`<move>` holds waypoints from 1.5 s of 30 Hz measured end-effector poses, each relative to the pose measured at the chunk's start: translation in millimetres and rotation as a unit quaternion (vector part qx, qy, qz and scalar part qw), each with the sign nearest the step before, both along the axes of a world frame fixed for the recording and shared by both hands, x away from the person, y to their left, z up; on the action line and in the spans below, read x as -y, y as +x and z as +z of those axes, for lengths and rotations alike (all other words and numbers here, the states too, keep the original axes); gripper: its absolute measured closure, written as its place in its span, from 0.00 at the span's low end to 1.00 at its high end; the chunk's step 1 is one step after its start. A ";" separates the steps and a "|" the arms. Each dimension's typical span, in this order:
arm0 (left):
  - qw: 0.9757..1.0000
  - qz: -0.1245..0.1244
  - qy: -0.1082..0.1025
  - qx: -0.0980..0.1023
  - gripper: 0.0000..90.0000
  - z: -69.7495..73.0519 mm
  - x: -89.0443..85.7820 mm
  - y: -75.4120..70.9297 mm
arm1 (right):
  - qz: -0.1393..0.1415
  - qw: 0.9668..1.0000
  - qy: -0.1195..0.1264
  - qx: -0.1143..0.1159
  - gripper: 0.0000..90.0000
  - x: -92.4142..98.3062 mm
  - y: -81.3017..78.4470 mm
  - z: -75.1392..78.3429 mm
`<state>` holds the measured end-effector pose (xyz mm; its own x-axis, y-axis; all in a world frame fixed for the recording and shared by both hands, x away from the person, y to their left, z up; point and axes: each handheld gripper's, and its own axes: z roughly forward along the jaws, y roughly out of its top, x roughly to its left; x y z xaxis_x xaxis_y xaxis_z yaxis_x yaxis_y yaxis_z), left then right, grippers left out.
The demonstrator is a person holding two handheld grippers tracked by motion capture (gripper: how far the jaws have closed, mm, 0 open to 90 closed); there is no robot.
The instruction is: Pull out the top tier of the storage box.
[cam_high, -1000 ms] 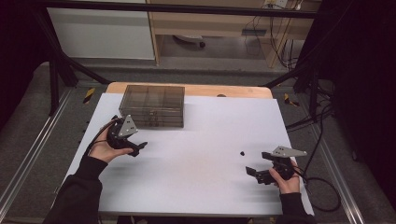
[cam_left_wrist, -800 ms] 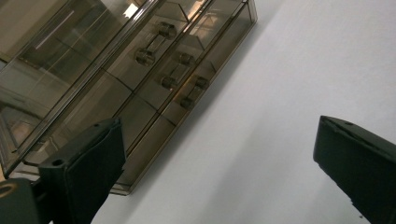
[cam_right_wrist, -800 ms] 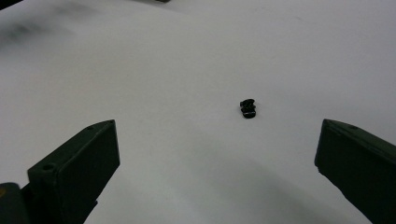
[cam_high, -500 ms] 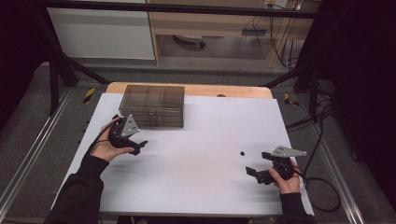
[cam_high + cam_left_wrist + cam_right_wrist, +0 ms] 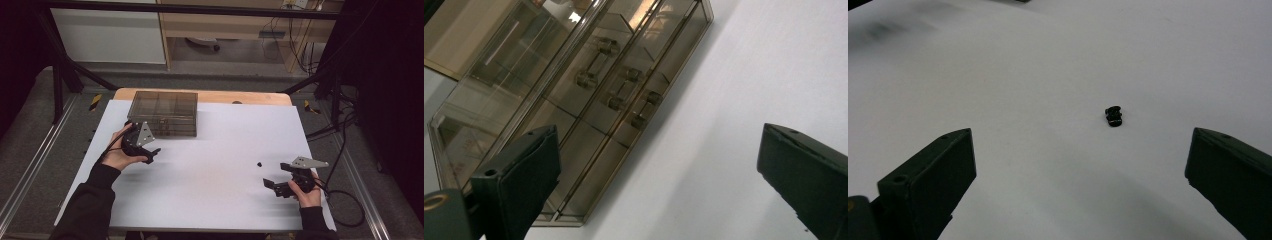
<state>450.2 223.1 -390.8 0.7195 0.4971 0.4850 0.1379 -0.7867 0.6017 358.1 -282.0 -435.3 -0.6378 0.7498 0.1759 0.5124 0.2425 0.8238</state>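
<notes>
The smoky transparent plastic drawer box (image 5: 163, 113) is sitting upper left, the left gripper (image 5: 659, 185) facing its small handles, jaws spread wide. The right gripper (image 5: 1080, 185), equally spread, is aiming at a tiny black object (image 5: 1113, 115); approaching squarely should help.

You are looking at a smoky transparent drawer box (image 5: 163, 113) sitting flat at the far left of the white table (image 5: 215, 165), its small drawers with clear bar handles (image 5: 595, 62) facing you, all lying flush. A tiny black part (image 5: 260, 163) is lying alone on the right side, well apart from the box.
</notes>
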 end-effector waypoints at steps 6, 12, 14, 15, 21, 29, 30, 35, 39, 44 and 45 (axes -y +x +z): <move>1.000 -0.006 0.012 0.016 0.04 -1.8 5.1 3.7 | 0.000 1.000 0.000 0.000 0.01 0.1 -0.1 0.1; 0.999 -0.010 0.029 0.028 0.05 -6.2 7.5 7.4 | 0.000 1.000 0.000 -0.001 0.01 -0.2 0.1 -0.2; 0.999 -0.012 0.030 0.034 0.05 -7.3 7.4 8.9 | 0.000 1.000 0.000 -0.001 0.01 -0.2 0.1 -0.2; 0.999 -0.014 0.032 0.038 0.05 -7.6 7.5 9.5 | 0.000 1.000 0.000 -0.001 0.01 -0.2 0.0 -0.1; 0.998 -0.019 0.042 0.052 0.07 -10.4 8.8 12.1 | 0.000 1.000 0.000 -0.001 0.01 -0.3 0.1 -0.3; 0.995 -0.035 0.054 0.079 0.11 -13.3 10.7 15.1 | 0.000 1.000 0.000 0.000 0.01 -0.1 0.1 -0.2; 0.994 -0.038 0.058 0.084 0.12 -13.8 10.8 15.7 | 0.000 1.000 0.000 -0.001 0.01 -0.1 0.1 -0.2; 0.991 -0.048 0.069 0.100 0.15 -15.7 11.5 17.8 | 0.000 1.000 0.001 0.000 0.01 0.3 0.0 0.2; 0.989 -0.059 0.080 0.107 0.17 -17.5 12.6 18.5 | 0.000 1.000 0.001 0.000 0.01 0.2 0.0 0.0; 0.985 -0.066 0.100 0.125 0.19 -18.9 13.6 20.1 | -0.001 1.000 0.002 0.000 0.01 0.3 -0.1 0.2; 0.984 -0.068 0.104 0.128 0.19 -19.0 13.9 20.4 | -0.001 1.000 0.001 0.000 0.01 0.4 -0.1 0.3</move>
